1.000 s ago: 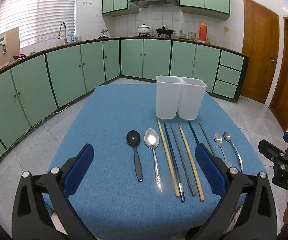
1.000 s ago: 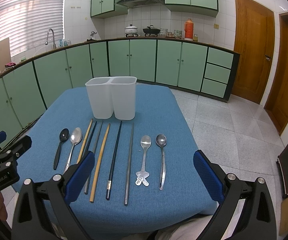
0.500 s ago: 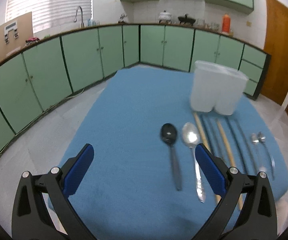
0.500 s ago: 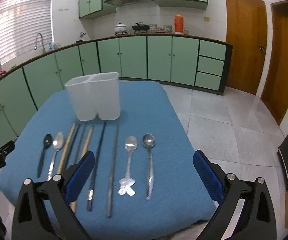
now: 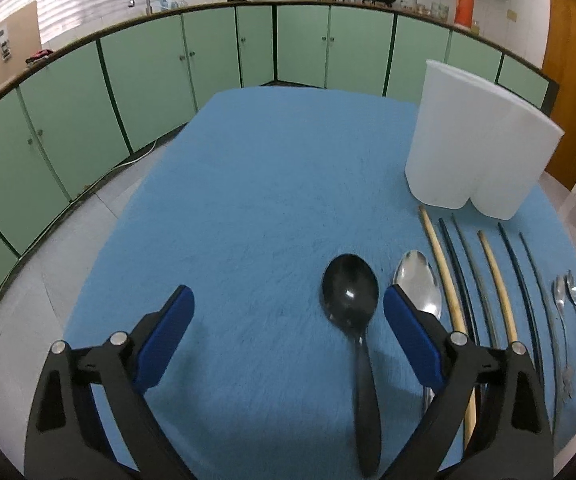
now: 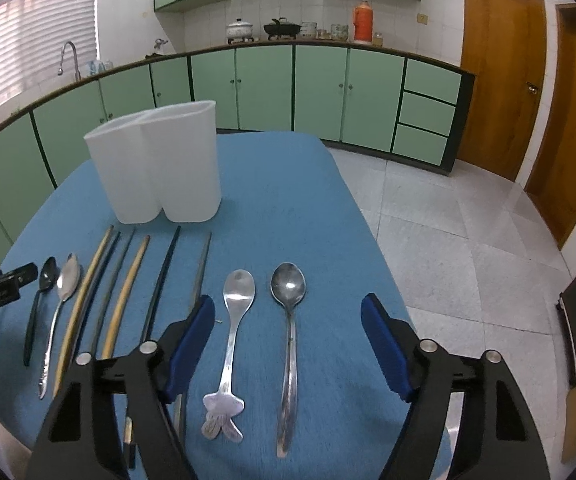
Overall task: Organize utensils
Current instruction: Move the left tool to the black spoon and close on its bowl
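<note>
Green cabinets [image 6: 319, 92] ring blue table [image 6: 288, 208]; tiled floor [image 6: 447, 248] alongside.

Bare blue cloth [image 5: 256, 184] spreads wide to the left of the black spoon [image 5: 349, 296]; rightward, spoons and chopsticks [image 6: 124, 292] lie close together, the white holder [image 6: 156, 168] blocking their far ends.

Home kitchen: cabinets [image 6: 319, 92], stove pots [image 6: 240, 29].
</note>
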{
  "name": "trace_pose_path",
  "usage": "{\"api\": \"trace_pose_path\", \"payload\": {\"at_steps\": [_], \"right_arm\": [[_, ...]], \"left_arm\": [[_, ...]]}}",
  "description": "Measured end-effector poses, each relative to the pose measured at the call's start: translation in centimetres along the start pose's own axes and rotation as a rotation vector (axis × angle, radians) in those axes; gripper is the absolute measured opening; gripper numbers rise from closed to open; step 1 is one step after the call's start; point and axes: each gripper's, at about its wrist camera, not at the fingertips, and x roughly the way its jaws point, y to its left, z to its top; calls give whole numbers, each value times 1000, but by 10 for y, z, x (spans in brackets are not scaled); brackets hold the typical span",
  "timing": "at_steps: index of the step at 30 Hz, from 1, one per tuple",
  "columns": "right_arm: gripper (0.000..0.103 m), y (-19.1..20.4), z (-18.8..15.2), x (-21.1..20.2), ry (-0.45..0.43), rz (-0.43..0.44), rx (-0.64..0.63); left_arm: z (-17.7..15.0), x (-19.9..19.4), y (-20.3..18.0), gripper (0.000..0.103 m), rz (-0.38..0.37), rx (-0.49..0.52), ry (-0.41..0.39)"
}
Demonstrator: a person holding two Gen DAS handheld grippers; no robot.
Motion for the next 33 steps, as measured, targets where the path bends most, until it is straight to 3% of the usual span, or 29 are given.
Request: {"api": "trace_pose_path", "payload": {"at_steps": [4,8,16,19,23,25,27,33], "right_arm": [[73,5,1,10,4,-3,-11],[72,7,2,17,4,-1,-13],[71,8,4,26,14,-8,-15],[67,5,4,29,19,-15,-16],[61,-2,5,35,42,-20,-9],[61,-5,6,36,49,-21,0],[61,-6,6,37,51,-26,4],[61,-6,7,36,51,-26,6]], "left_arm": [[4,14,-5,93,-3,7,20],[6,29,-7,81,-14,12,59],[6,37,-10,80,-44,15,71],[7,37,-14,71,-53,30,66],[8,35,-13,50,-69,23,58],[7,34,-13,46,-80,20,55],[9,34,-12,31,-101,18,49],[9,32,-9,10,-191,5,32]]}}
